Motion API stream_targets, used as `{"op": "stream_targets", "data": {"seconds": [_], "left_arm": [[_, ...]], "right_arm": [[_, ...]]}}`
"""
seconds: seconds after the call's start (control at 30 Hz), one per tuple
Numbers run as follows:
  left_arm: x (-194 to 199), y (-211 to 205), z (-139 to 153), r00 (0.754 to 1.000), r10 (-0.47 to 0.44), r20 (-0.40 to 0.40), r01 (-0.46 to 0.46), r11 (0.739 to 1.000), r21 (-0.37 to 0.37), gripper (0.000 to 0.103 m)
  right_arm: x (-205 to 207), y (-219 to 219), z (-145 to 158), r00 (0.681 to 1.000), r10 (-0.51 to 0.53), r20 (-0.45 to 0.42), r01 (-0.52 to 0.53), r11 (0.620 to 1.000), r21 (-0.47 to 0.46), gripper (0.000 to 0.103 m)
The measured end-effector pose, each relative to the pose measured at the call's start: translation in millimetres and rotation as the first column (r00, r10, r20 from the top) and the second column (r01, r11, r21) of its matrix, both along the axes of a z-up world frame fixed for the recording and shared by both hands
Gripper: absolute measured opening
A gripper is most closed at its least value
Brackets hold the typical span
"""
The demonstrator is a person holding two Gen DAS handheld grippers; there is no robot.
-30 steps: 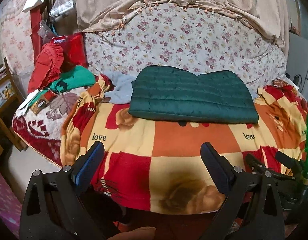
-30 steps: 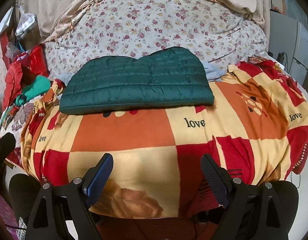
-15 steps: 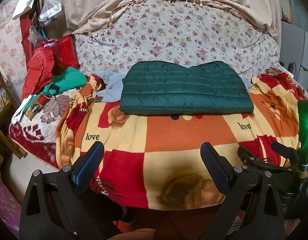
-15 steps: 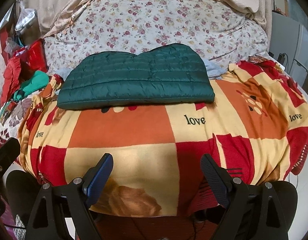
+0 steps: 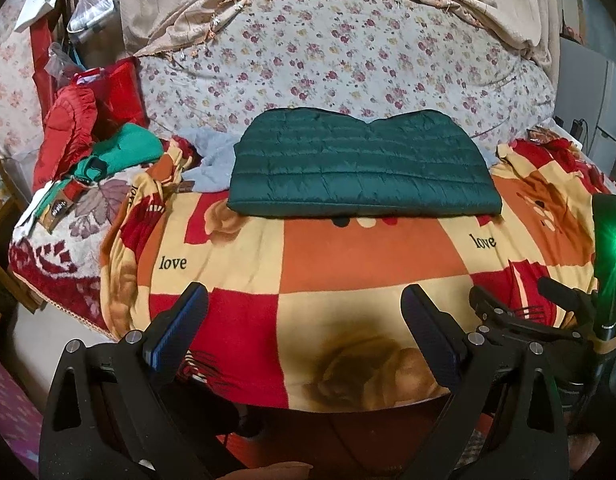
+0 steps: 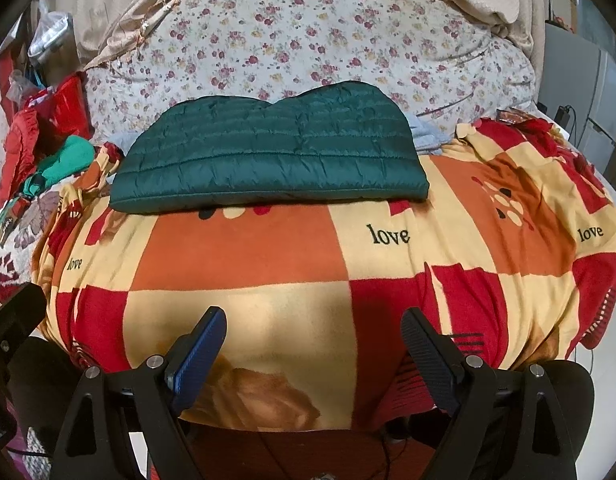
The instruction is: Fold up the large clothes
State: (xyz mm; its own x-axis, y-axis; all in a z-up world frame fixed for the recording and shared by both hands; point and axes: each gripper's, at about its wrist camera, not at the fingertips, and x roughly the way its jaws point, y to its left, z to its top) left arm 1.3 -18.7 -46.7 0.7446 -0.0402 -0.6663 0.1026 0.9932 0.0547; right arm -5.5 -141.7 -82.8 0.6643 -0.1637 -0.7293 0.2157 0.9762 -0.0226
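Observation:
A dark green quilted jacket (image 5: pixel 361 164) lies folded into a flat rectangle on the far part of a red, orange and yellow "love" blanket (image 5: pixel 371 256); it also shows in the right wrist view (image 6: pixel 268 160). My left gripper (image 5: pixel 304 300) is open and empty, held over the blanket's near edge, well short of the jacket. My right gripper (image 6: pixel 313 320) is open and empty, also at the near edge. The right gripper's body shows at the right of the left wrist view (image 5: pixel 547 320).
A floral quilt (image 5: pixel 347 64) rises behind the jacket. A heap of red and green clothes (image 5: pixel 96 140) lies at the left. A light blue garment (image 5: pixel 212 156) pokes out beside the jacket. A grey cabinet (image 6: pixel 579 92) stands at the right.
Both grippers stay open and have drawn back slightly from the bed. The folded jacket has not moved.

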Motion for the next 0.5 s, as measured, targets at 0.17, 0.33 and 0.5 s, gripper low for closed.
{"op": "stream_targets", "data": {"seconds": [0.17,0.33,0.5], "left_arm": [[1.0,-0.2,-1.4,1.000,0.001,-0.008,-0.001,1.000,-0.002,0.097],[1.1,0.3,-2.2,1.000,0.000,-0.010,0.000,1.000,-0.002,0.097],[2.2,1.7,-6.1,1.000,0.002,-0.022,-0.002,1.000,-0.007,0.097]], "right_arm": [[0.2,-0.1,-1.7,1.000,-0.001,-0.007,0.001,1.000,-0.001,0.087],[0.4,0.4,-2.8,1.000,-0.002,-0.011,0.002,1.000,-0.002,0.087],[0.4,0.6,-3.3,1.000,-0.003,-0.011,0.003,1.000,-0.002,0.087]]}}
